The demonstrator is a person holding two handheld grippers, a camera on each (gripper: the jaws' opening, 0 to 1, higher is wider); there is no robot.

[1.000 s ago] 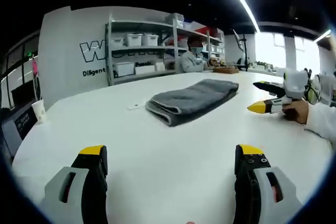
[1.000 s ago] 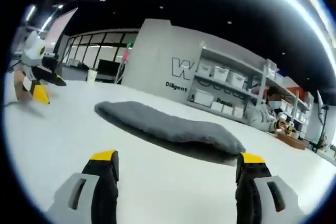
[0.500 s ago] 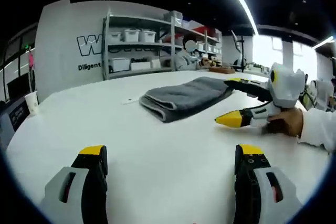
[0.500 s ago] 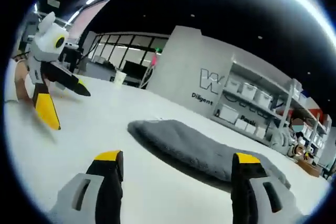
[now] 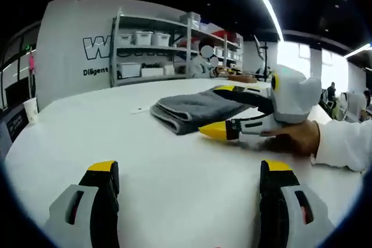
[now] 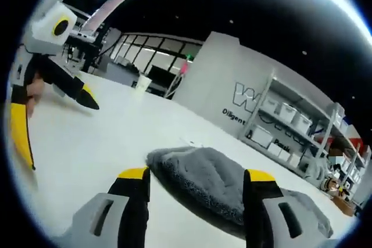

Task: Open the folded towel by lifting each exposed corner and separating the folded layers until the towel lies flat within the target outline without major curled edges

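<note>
A grey folded towel lies on the white table, its thick folded end nearest me. In the left gripper view my left gripper stands open low over bare table, well short of the towel. My right gripper, held by a hand, comes in from the right, open. Its yellow lower jaw rests by the towel's front edge and its upper jaw is over the cloth. In the right gripper view the towel sits right between the open jaws of my right gripper. Whether they touch it is unclear. The left gripper shows far left, open.
A paper cup stands near the table's far edge, seen also as the cup at the left. A small white slip lies beside the towel. Shelves with white bins stand against the grey wall behind the table.
The right gripper has moved in to the towel's near end, and its jaws have narrowed a little. The left gripper has barely shifted.
</note>
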